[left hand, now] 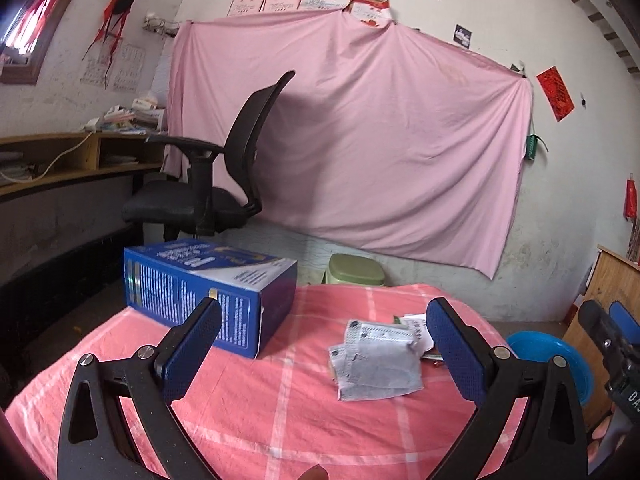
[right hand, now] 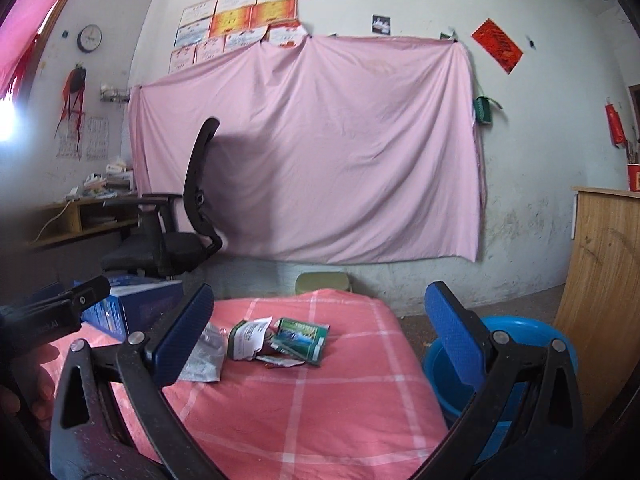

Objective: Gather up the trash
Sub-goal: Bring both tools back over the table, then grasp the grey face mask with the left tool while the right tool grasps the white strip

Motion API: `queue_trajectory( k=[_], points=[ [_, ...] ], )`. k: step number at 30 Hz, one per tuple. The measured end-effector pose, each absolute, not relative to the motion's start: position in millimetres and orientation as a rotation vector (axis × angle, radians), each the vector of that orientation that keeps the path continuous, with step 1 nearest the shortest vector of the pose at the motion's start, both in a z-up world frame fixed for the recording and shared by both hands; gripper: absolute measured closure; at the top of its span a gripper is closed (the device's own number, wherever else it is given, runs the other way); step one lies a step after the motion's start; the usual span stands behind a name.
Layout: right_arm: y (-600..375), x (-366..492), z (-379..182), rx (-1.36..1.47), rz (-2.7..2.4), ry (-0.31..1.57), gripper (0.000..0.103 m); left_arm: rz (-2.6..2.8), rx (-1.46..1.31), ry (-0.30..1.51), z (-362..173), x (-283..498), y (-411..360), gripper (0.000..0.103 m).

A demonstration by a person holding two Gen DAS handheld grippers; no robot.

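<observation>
We are holding both grippers above the near edge of a table (right hand: 304, 412) covered in a pink checked cloth, and neither is gripping anything. The left gripper (left hand: 324, 344) is standing wide open, its jaws framing the grey foil packets (left hand: 376, 364) that are lying flat, well ahead of the fingertips. The right gripper (right hand: 318, 334) is likewise spread wide and empty, and it is facing the rest of the trash: a white wrapper (right hand: 250, 338) and a green packet (right hand: 302, 338), heaped together near the table's middle with some small red scraps just beside them.

A blue box (left hand: 208, 292) is lying on its side at the far left corner, apart from the heap; whether it counts as trash we cannot tell. A blue basin (right hand: 456, 376) is sitting on the floor at the table's right side, probably so the trash can be dropped straight down into it. We judge that nothing is collected yet, and that the open jaws are being kept ready for a first pick.
</observation>
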State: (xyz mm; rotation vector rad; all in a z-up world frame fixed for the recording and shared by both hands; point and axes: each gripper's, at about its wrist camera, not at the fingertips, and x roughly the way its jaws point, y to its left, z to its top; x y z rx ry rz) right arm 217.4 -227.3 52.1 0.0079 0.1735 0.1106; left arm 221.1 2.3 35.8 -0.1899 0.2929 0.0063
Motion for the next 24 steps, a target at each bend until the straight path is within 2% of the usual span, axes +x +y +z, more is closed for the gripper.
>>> queue_trajectory(
  k=[15,16,17,18,21,23,24],
  points=[
    [-220.3,296.9,5.9,-0.023,0.203,0.526,0.0,-0.098,-0.255,0.544,0.0,268.6,13.8,0.004],
    [-218.8,299.6,3.7,-0.027,0.208,0.542,0.005,-0.108,-0.258,0.555,-0.9,270.3,13.1,0.004],
    [-217.1,304.3,-0.7,-0.034,0.222,0.569,0.015,-0.119,-0.261,0.571,-2.9,272.8,12.8,0.004],
    [-214.7,307.8,-4.0,-0.04,0.232,0.59,0.021,-0.13,-0.263,0.586,-3.3,274.7,11.7,0.004],
    [-211.0,313.8,-9.3,-0.05,0.255,0.633,0.031,-0.176,-0.286,0.623,-7.8,280.9,12.8,0.011],
    [-209.9,316.8,-10.0,-0.056,0.265,0.644,0.036,-0.195,-0.304,0.64,-10.8,284.3,14.6,0.023],
    [-209.3,318.5,-11.3,-0.058,0.27,0.653,0.038,-0.205,-0.318,0.653,-12.8,286.8,15.4,0.025]
  ],
)
